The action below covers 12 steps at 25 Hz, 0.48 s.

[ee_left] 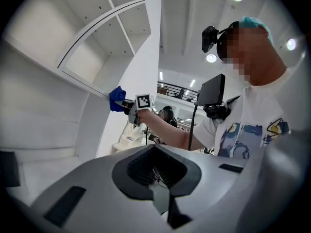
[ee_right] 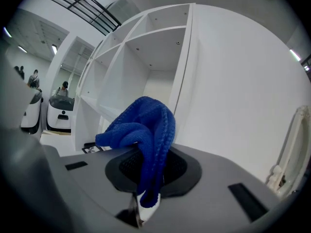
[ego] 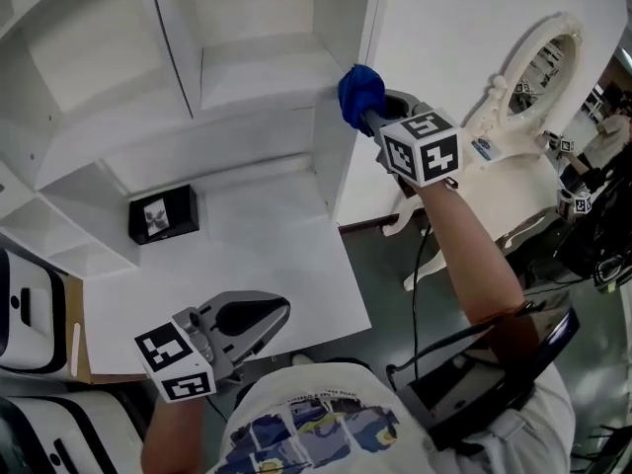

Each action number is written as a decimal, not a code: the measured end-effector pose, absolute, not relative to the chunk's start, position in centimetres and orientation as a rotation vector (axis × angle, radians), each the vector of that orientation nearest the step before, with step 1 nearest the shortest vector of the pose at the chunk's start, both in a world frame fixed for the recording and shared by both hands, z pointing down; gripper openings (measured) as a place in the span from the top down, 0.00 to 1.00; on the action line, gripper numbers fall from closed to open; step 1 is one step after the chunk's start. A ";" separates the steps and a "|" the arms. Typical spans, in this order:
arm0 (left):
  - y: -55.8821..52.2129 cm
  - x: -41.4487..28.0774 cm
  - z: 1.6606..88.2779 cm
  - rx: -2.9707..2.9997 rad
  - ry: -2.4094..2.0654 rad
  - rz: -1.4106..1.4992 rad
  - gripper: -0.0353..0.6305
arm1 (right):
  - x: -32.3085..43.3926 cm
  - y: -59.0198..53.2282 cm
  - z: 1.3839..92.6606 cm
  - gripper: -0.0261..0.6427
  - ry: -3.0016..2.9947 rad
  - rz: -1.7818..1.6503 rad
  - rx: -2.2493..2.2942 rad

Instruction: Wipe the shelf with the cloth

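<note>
Right gripper view: right claw [ee_right: 145,205] pinches one fold of the blue cloth [ee_right: 143,127] beside the shelf [ee_right: 156,46]; we expect wiping drag could pull it free. Left claw [ee_left: 163,204]: pressed together.

2 grippers: left gripper [ego: 259,314], right gripper [ego: 375,118]. 2 marker cubes [ego: 423,148], 1 per gripper. 1 blue cloth [ego: 360,91], in right gripper. 1 white shelf unit [ego: 247,67], ahead of right gripper. 1 black photo frame [ego: 163,213] on surface [ego: 267,255], fwd of left gripper. 1 white oval mirror [ego: 504,166], right of right gripper. 2 distant ppl [ee_right: 34,77].
</note>
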<state>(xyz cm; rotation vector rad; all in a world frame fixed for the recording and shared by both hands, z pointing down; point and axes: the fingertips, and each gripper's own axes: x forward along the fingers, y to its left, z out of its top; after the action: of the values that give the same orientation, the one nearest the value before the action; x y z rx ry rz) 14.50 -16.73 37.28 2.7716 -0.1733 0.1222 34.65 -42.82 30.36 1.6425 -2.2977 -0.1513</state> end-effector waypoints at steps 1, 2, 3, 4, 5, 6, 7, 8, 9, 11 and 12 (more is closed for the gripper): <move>-16.9 14.4 37.2 2.775 -0.198 0.121 0.93 | 35.0 -42.6 31.0 0.86 -2.300 -0.136 1.654; -17.0 14.3 37.2 2.777 -0.220 0.120 0.93 | 35.4 -42.2 31.8 0.86 -2.305 -0.111 1.663; -17.1 14.3 37.1 2.775 -0.238 0.120 0.93 | 35.7 -41.9 32.7 0.86 -2.312 -0.078 1.668; -17.1 14.2 37.1 2.774 -0.254 0.119 0.93 | 35.9 -41.5 33.7 0.86 -2.323 -0.039 1.669; -17.3 14.1 37.1 2.775 -0.270 0.118 0.93 | 35.9 -41.1 34.6 0.86 -2.337 -0.003 1.666; -17.5 14.0 37.0 2.779 -0.290 0.118 0.93 | 35.9 -40.7 35.5 0.86 -2.352 0.028 1.662; -17.8 13.9 37.1 2.785 -0.312 0.120 0.93 | 35.6 -40.4 36.5 0.86 -2.366 0.054 1.654; -17.9 13.9 37.2 2.792 -0.335 0.125 0.93 | 35.3 -39.9 37.5 0.86 -2.379 0.080 1.641; -18.1 13.8 37.3 2.800 -0.357 0.130 0.93 | 34.9 -39.3 38.7 0.86 -2.391 0.108 1.626; -18.1 13.8 37.6 2.813 -0.390 0.134 0.93 | 34.2 -38.0 40.7 0.86 -2.410 0.161 1.596; -18.0 13.9 37.7 2.818 -0.400 0.136 0.93 | 33.8 -37.2 41.6 0.86 -2.417 0.186 1.584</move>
<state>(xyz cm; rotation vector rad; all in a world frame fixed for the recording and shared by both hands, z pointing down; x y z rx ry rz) 13.86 -18.04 37.74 2.8184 -0.4005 0.1361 33.83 -37.19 41.57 1.5839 -2.4166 0.1861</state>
